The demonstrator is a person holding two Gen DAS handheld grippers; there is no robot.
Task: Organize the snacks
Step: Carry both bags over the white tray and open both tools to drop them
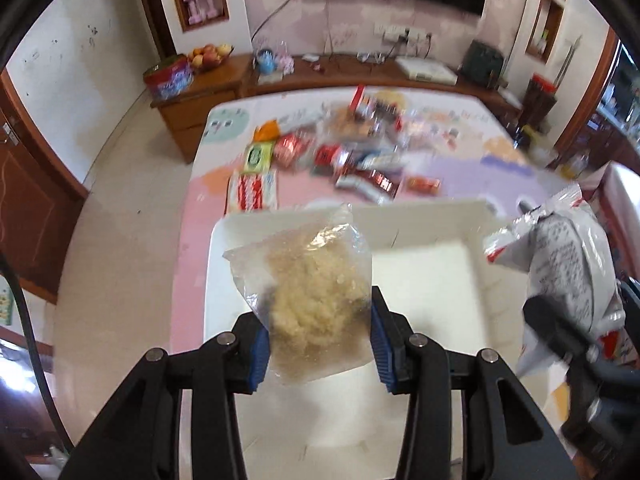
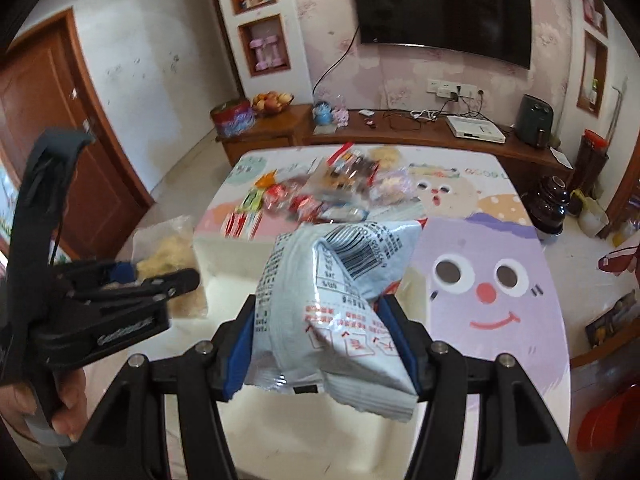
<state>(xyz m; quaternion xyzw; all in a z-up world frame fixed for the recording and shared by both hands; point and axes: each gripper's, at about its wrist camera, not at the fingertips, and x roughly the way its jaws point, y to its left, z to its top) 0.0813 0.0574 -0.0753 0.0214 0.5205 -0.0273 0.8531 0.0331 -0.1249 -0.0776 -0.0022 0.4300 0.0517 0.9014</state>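
My left gripper (image 1: 318, 330) is shut on a clear bag of pale yellow crumbly snack (image 1: 312, 284), held over the near left part of a white box (image 1: 460, 216). My right gripper (image 2: 328, 354) is shut on a white crinkled snack packet with a barcode and red print (image 2: 340, 300), held above the same white box (image 2: 208, 248). In the left wrist view that white packet (image 1: 568, 252) hangs at the right, over the box's right wall. In the right wrist view the left gripper (image 2: 132, 276) and its clear bag (image 2: 168, 252) show at the left, held by a hand (image 2: 68, 404).
A heap of mixed snack packets (image 1: 340, 152) lies on the cartoon-print table cover (image 2: 492, 280) beyond the box. A wooden cabinet (image 2: 400, 136) with fruit, a tin and devices runs along the far wall under a TV (image 2: 444, 12). Jars (image 2: 550, 208) stand off the table's right side.
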